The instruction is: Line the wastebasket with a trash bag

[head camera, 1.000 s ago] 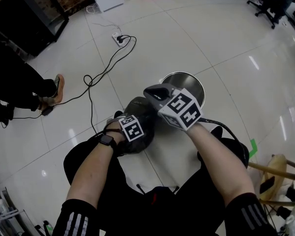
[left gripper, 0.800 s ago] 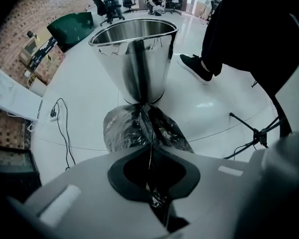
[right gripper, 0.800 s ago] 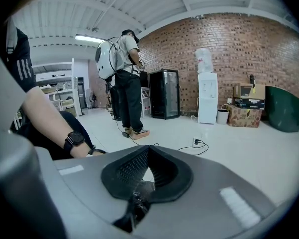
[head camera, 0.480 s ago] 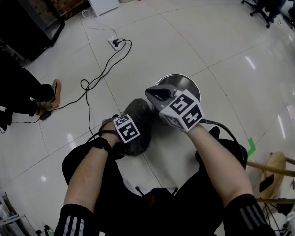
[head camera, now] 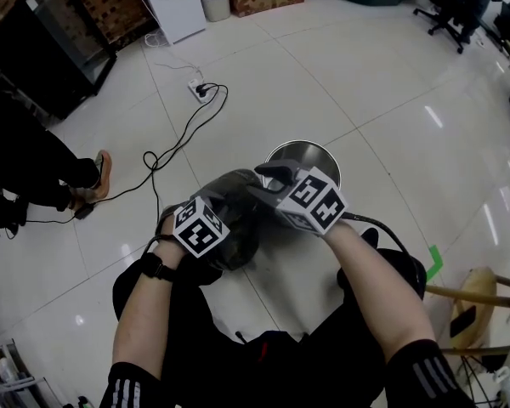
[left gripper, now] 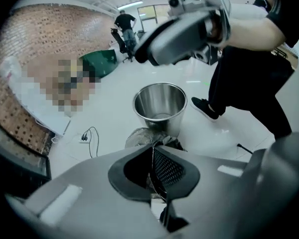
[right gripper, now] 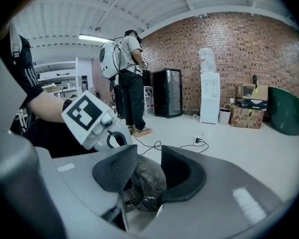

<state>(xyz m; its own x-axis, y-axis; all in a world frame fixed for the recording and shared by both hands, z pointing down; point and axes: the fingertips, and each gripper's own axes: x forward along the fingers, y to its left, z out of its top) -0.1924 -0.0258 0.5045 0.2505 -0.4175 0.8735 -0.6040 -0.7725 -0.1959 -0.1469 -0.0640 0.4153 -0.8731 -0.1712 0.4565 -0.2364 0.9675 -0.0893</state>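
Glossy tile floor point(head camera: 382, 75), round steel wastebasket point(head camera: 323, 154), crinkled bag point(head camera: 235, 204)

Lab or workshop hall, industrial fit-out.
Glossy white tile floor point(head camera: 391, 75), bare brick wall point(right gripper: 229, 39), tube lights point(right gripper: 97, 38) under an open beamed ceiling. Water dispenser point(right gripper: 208, 91), black glass-door cabinet point(right gripper: 167, 92) and cardboard boxes point(right gripper: 246, 117) along the wall. Power strip point(head camera: 197, 88) with loose cables on the floor; office chairs point(head camera: 446, 5); a person point(right gripper: 124, 73) wearing a backpack rig.
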